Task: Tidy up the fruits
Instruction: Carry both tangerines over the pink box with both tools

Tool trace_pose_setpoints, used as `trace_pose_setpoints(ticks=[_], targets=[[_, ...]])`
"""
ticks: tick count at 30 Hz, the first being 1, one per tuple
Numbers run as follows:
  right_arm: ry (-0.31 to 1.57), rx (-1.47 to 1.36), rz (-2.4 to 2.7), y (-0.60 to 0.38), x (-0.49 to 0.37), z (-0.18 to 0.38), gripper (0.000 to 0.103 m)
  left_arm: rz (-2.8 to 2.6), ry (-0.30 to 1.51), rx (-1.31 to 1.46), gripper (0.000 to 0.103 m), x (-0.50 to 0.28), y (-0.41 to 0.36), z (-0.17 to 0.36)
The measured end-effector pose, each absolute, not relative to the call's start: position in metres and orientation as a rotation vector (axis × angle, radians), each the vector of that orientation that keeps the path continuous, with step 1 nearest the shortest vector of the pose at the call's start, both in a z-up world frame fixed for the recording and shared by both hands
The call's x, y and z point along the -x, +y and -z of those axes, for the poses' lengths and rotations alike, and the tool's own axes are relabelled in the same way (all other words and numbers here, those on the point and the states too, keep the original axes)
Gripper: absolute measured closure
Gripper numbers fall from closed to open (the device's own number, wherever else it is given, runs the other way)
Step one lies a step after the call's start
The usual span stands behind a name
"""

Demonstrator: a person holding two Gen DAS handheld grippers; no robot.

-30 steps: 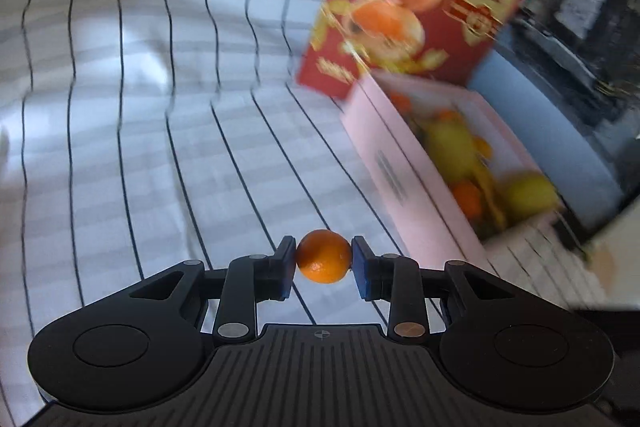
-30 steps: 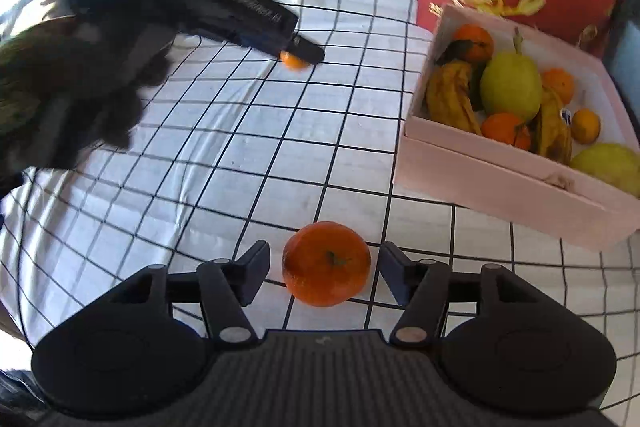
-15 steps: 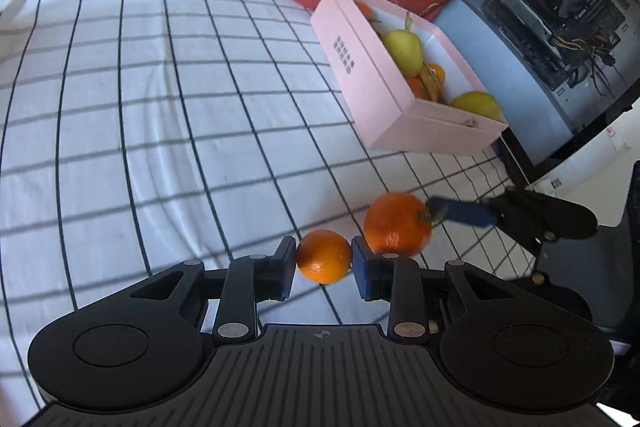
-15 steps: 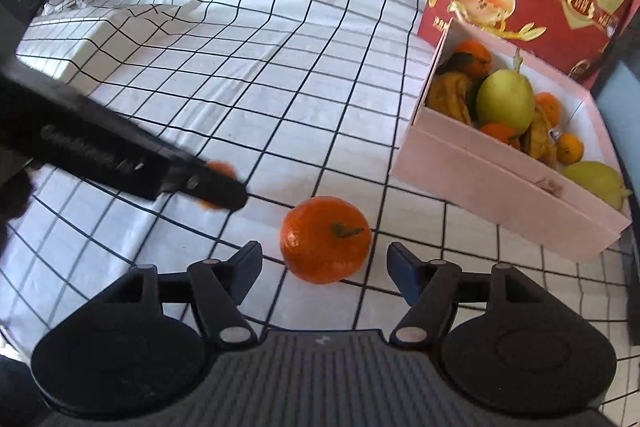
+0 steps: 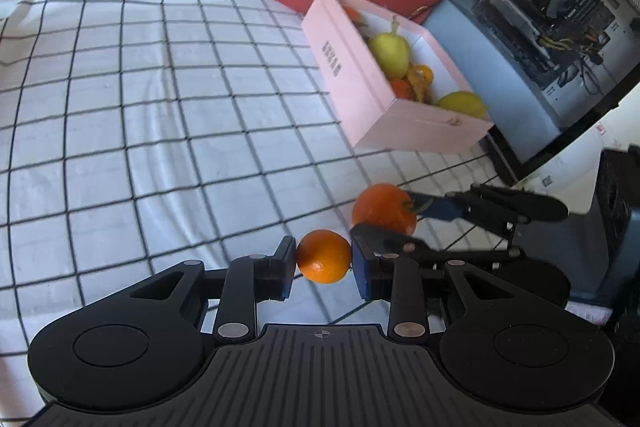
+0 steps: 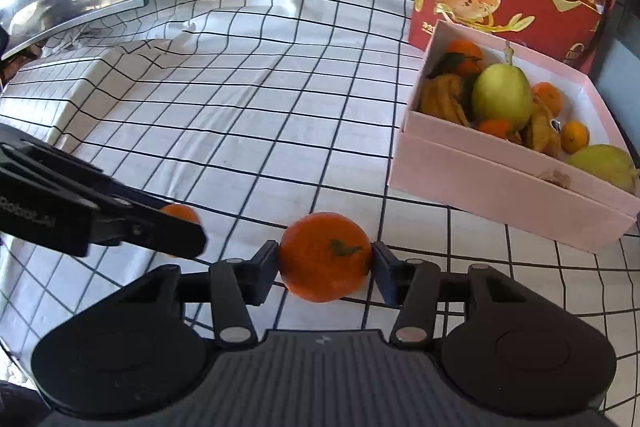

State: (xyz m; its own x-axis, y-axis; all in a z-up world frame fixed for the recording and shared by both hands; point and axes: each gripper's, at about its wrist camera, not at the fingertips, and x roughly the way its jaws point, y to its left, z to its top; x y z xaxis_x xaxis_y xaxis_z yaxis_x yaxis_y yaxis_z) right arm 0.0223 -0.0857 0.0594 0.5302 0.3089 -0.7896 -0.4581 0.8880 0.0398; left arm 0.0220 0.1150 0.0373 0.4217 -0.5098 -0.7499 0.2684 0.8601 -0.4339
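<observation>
pink box (image 6: 500, 183) on checked tabletop (image 6: 260, 115) part filled with fruit; left gripper (image 5: 323, 262) jaws clamp small orange (image 5: 324, 256), right gripper (image 6: 325, 263) jaws clamp large orange (image 6: 325, 256); both not yet boxed.

A small orange (image 5: 324, 256), smooth and bright, sits pinched between the left gripper's (image 5: 323, 263) jaws. A larger mandarin (image 6: 325, 257), green stem scar facing up, is clamped between the right gripper's (image 6: 325, 263) jaws. Well apart from both, the pink box (image 6: 500, 179) lies open on the checked cloth, holding two green pears (image 6: 502, 97), several small oranges and yellowish-brown fruit.
</observation>
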Motion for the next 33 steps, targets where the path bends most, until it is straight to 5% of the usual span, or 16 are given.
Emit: trace_pose_setpoints(ticks=[15,22,33], targets=[[0.782,0.143,-0.342,-0.163,-0.006,-0.125,0.053,0.692,0.791,0.324,0.068,-0.133,-0.001,-0.121],[0.782,0.133,-0.28,-0.196,-0.006,-0.128,0.053,0.699,0.852,0.413,0.069,-0.192,-0.06,-0.105],[0.722,0.143,-0.21,-0.235,-0.055,-0.15,0.053,0.473,0.783,0.375,0.069,-0.154,0.004,-0.086]])
